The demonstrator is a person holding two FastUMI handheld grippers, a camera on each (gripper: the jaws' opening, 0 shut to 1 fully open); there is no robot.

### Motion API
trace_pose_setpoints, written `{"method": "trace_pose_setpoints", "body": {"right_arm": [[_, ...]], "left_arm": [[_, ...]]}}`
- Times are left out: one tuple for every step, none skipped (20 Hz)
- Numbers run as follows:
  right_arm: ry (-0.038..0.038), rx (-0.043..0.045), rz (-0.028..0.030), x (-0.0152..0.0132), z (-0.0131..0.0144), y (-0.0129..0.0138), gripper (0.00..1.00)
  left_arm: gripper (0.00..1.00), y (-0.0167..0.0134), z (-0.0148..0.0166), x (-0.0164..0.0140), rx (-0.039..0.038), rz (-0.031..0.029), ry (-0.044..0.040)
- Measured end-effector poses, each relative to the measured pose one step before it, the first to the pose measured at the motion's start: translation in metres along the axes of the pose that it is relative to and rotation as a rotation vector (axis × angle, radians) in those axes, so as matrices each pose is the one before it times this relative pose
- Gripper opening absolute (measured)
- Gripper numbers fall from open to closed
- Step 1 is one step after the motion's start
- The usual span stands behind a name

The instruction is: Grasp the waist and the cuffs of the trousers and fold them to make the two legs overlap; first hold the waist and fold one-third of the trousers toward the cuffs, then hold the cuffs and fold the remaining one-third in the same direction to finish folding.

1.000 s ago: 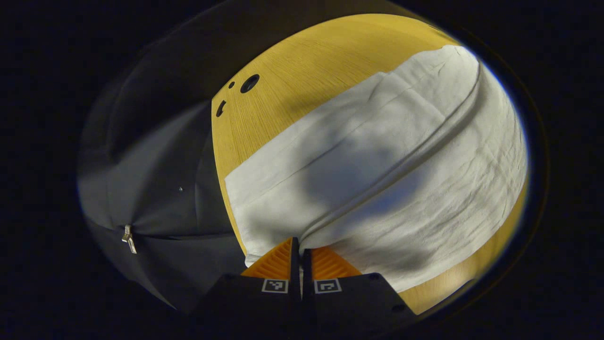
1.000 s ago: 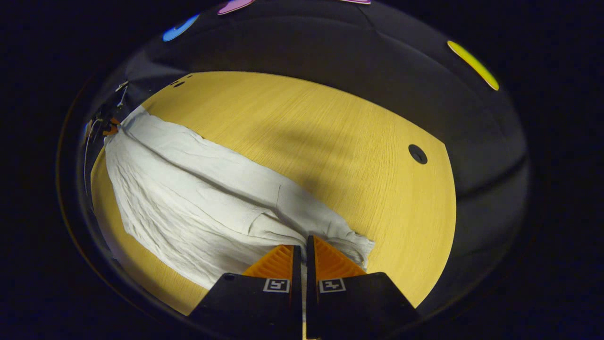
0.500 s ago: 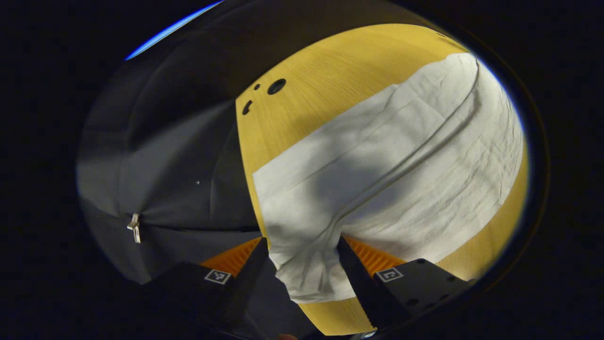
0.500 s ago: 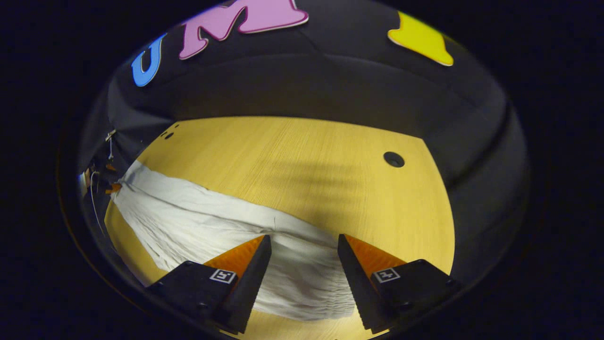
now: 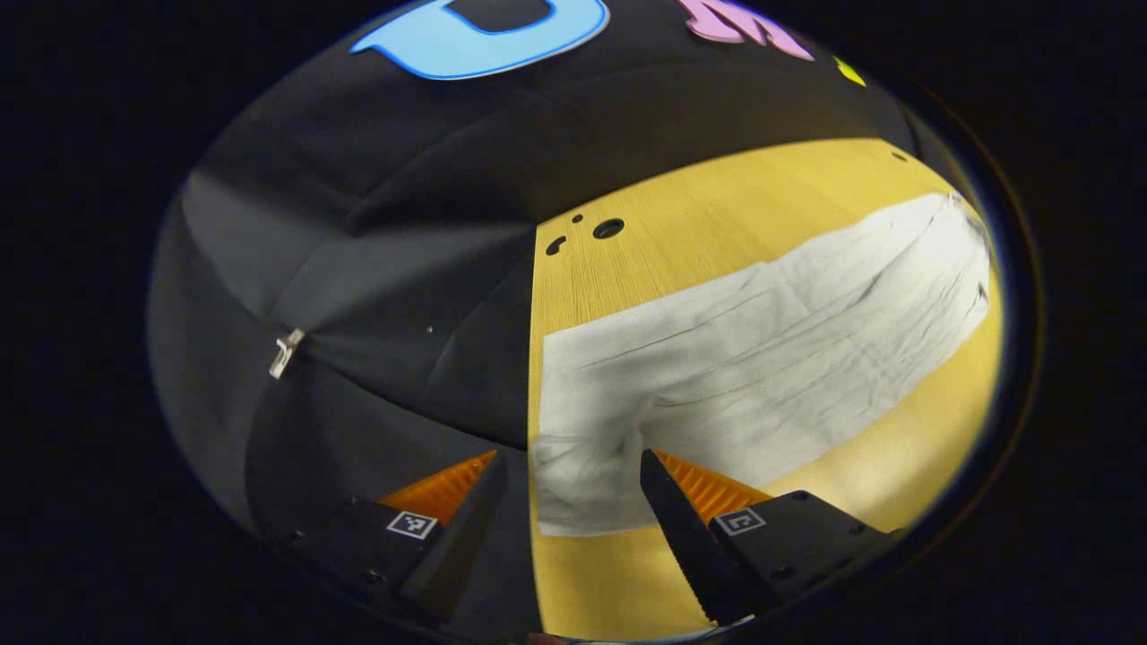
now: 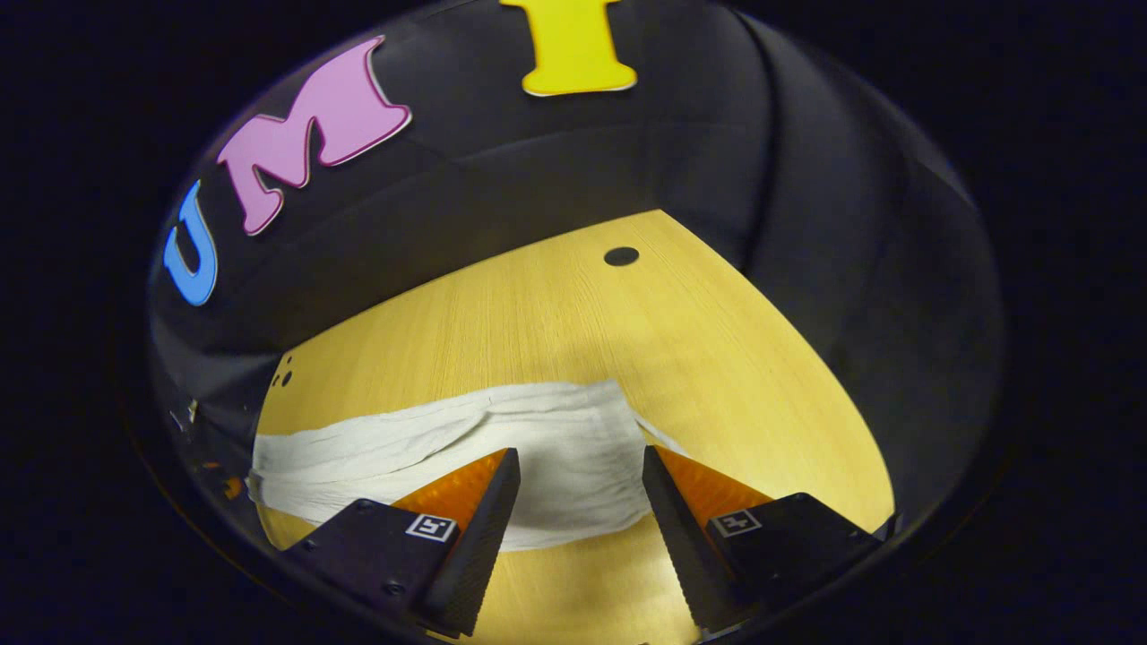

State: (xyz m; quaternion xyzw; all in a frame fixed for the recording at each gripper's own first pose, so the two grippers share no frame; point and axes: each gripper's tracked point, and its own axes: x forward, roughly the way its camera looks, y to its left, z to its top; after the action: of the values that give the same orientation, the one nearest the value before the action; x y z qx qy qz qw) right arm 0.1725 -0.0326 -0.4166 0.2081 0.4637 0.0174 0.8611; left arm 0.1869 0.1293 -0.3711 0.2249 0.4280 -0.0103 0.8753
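White trousers (image 5: 753, 367) lie flat on the yellow wooden table (image 5: 717, 224), folded lengthwise with one leg laid on the other. In the left gripper view my left gripper (image 5: 573, 484) stands open above the cuff end, which lies beside the table's left edge. In the right gripper view the trousers (image 6: 556, 448) run leftward from the waist end, and my right gripper (image 6: 578, 479) is open above that end. Neither gripper touches the cloth.
The table has small round holes (image 5: 607, 227) near its far left corner and one hole (image 6: 621, 256) near the far right. Black cloth walls surround the table closely. Bare table surface (image 6: 573, 331) stretches beyond the trousers.
Both grippers were shut on the trousers a second ago, then opened and let go. Since then both have lifted and tilted up, and the cloth has settled flat.
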Motion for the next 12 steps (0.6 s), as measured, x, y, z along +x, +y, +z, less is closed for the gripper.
{"method": "trace_pose_setpoints", "body": {"right_arm": [[0.02079,0.04863,-0.00962,-0.00332,-0.01582,-0.00390,0.87],[0.01356,0.04350,-0.00247,-0.00096,-0.01112,-0.00364,0.87],[0.00897,0.05166,0.00149,0.00505,-0.00930,-0.00438,0.87],[-0.00210,0.04563,0.00242,0.00578,-0.00580,-0.00223,0.87],[0.00124,0.03850,-0.00888,0.00360,-0.00650,-0.00433,0.87],[0.00123,0.04373,-0.00263,0.00171,-0.00039,-0.00298,0.87],[0.00384,0.04064,-0.00070,0.00184,0.00009,-0.00219,0.87],[0.00255,0.03526,-0.00807,0.00325,0.00149,-0.00264,0.87],[0.00470,0.02425,-0.01757,0.00560,0.00029,-0.00473,0.87],[0.00387,0.01279,-0.02939,0.00569,0.00050,-0.00760,0.87],[0.00125,0.01345,-0.03884,0.00426,-0.00115,-0.00750,0.87],[0.00952,0.02064,-0.02598,0.00590,-0.00176,-0.00341,0.87]], "left_arm": [[0.96,-0.00510,-0.00246,-0.00761,-0.04987,-0.00666,-0.01192],[0.96,-0.00146,-0.00211,-0.00699,-0.04583,-0.00569,-0.00837],[0.96,-0.00096,-0.00176,-0.00609,-0.04348,0.00171,-0.00839],[0.96,-0.00258,-0.00203,-0.00637,-0.04619,0.00186,-0.01115],[0.96,-0.00092,-0.00080,-0.00230,-0.04085,0.00014,-0.00818],[0.96,-0.00250,-0.00241,0.00085,-0.05096,-0.00335,-0.00778],[0.96,-0.00497,-0.00195,-0.00162,-0.06059,-0.00964,-0.00806],[0.97,-0.00916,-0.00113,-0.00803,-0.06392,-0.01711,-0.00501],[0.96,-0.00452,-0.00068,-0.00151,-0.06427,-0.01092,-0.00118],[0.96,-0.00278,-0.00366,0.00315,-0.05755,-0.00746,0.00463],[0.96,-0.00539,-0.00405,-0.00128,-0.05049,-0.00781,0.00990],[0.96,-0.00116,-0.00193,-0.00139,-0.02870,0.00365,0.00540]]}}
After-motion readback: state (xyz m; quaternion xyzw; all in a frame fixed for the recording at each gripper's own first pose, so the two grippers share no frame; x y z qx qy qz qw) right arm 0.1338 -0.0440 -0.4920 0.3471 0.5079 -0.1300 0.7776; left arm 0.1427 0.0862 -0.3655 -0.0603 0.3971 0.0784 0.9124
